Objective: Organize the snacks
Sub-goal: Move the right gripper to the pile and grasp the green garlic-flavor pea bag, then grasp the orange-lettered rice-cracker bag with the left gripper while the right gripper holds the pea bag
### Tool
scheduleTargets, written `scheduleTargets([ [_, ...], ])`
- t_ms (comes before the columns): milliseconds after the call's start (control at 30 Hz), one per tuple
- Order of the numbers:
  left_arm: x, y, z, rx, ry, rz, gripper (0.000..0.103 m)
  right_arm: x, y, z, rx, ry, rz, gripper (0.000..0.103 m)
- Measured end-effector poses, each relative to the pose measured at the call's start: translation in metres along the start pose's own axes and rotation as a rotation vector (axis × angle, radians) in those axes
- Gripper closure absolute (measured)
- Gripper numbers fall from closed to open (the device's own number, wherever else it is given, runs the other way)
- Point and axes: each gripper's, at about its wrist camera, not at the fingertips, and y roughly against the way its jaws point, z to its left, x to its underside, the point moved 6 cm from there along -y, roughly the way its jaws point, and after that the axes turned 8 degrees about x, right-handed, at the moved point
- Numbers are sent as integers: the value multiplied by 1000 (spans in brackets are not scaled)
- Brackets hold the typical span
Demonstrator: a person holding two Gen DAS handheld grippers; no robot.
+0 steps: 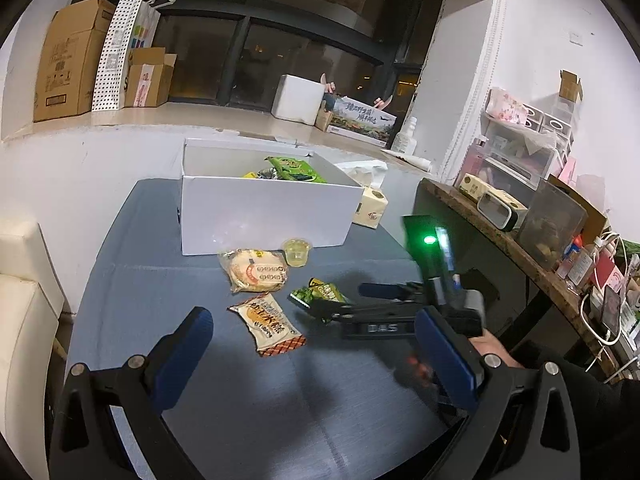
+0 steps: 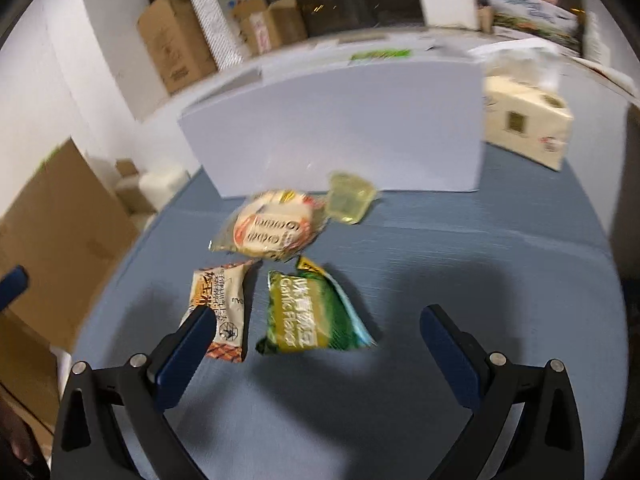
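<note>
Our right gripper (image 2: pixel 316 344) hangs spread wide, nothing between its blue padded fingers, above the crinkled green packet (image 2: pixel 310 314). Our left gripper (image 1: pixel 316 344) is likewise splayed and empty over the blue cloth (image 1: pixel 280 400). Taking the white box (image 1: pixel 264 216) as landmark: just before its front wall lie a round cracker pack (image 1: pixel 254 270) and a clear jelly cup (image 1: pixel 297 253); nearer us, an orange-edged pouch (image 1: pixel 270 330). Inside the box sit glossy green wrappers (image 1: pixel 294 168). A tissue box (image 1: pixel 370 208) stands at the box's right.
</note>
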Motion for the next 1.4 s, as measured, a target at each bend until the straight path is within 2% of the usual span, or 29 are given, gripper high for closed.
scheduleTargets([
  [67, 2, -1, 3, -4, 8, 7, 0, 2, -11, 1, 19, 4, 31, 2],
  [100, 3, -1, 4, -7, 13, 10, 0, 3, -14, 1, 15, -1, 39, 18],
  [133, 3, -2, 5, -8, 15, 13, 0, 4, -15, 0, 13, 3, 43, 47],
  [200, 5, -4, 8, -8, 21, 22, 0, 5, -12, -2, 35, 15, 37, 50],
  [267, 6, -9, 9, -10, 24, 34, 0, 4, -4, -4, 9, -3, 23, 54],
  [433, 11, -38, 13, 15, 53, 99, 0, 1, 45, -20, -13, -66, -90, 54],
  [600, 18, -86, 23, -60, 85, 199, 0, 11, 99, -37, -9, -119, -179, 54],
  [667, 20, -105, 30, -110, 86, 230, 0, 20, 112, -42, -25, -145, -192, 54],
  [833, 24, -137, 49, -246, 101, 285, 0, 41, 132, -53, 15, -177, -230, 54],
  [933, 30, -150, 54, -345, 58, 319, 0, 48, 138, -63, 10, -209, -229, 54],
  [1000, 33, -156, 56, -376, 37, 340, 0, 50, 139, -67, 13, -217, -226, 54],
  [1100, 38, -163, 57, -379, 32, 360, 0, 51, 140, -68, 7, -226, -227, 54],
  [1167, 42, -167, 58, -327, 58, 367, 1, 51, 141, -67, 4, -219, -230, 54],
  [1200, 42, -167, 58, -321, 56, 356, 3, 51, 140, -66, 7, -214, -232, 54],
  [1267, 40, -162, 61, -328, 60, 344, 13, 51, 140, -64, 3, -203, -233, 54],
  [1300, 38, -159, 62, -336, 54, 338, 38, 52, 139, -63, 2, -200, -232, 54],
  [1333, 35, -154, 64, -331, 60, 324, 55, 52, 139, -62, 4, -199, -230, 54],
  [1400, 34, -149, 67, -282, 102, 322, 57, 53, 137, -60, 2, -195, -226, 54],
])
